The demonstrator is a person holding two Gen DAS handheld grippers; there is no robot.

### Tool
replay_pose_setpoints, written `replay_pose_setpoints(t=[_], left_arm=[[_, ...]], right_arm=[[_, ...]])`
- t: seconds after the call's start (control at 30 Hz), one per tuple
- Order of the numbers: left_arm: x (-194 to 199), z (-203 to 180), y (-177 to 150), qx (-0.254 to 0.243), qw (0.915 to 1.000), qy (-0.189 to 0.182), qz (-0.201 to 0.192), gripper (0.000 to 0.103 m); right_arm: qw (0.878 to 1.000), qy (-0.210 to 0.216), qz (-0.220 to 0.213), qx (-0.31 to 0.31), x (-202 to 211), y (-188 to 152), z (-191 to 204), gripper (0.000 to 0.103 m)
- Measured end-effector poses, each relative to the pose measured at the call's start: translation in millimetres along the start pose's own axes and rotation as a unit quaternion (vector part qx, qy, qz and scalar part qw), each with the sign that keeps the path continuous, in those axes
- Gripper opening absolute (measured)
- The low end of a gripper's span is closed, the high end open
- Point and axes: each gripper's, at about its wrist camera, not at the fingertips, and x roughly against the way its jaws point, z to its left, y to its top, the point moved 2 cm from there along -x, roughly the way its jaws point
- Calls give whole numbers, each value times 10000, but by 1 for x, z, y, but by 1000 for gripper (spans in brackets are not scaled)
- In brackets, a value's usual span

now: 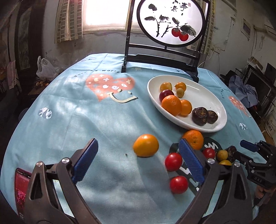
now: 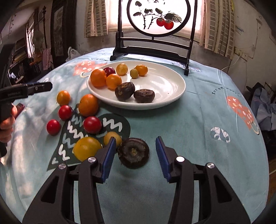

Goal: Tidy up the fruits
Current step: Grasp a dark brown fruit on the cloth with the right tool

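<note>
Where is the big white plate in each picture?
Left wrist view: the white plate sits right of centre, in front of the black screen stand, with fruit lying in it.
Right wrist view: the same plate is at the upper middle, just below the stand.
Shared landmark: the round persimmon painting behind the plate.

The red phone (image 1: 21, 187) is partly hidden behind the left tongs' frame; a yellow fruit (image 1: 224, 162) is half covered there; the painted screen (image 2: 157, 25) is cut off above.

Backlit window (image 1: 103, 13) glare, dim room, fisheye-warped edges.
</note>
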Motion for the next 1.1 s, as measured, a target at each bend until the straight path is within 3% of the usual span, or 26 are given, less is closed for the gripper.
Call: replay_pose_setpoints(t=[0.5, 1.1], left_arm=[[5, 0, -5, -115, 9999, 60, 5, 96], [2, -1, -6, -177, 9998, 117, 61, 96]], right_arm=[[9986, -77, 447, 259, -21, -9, 7, 47], [9985, -170, 440, 268, -24, -10, 7, 43]])
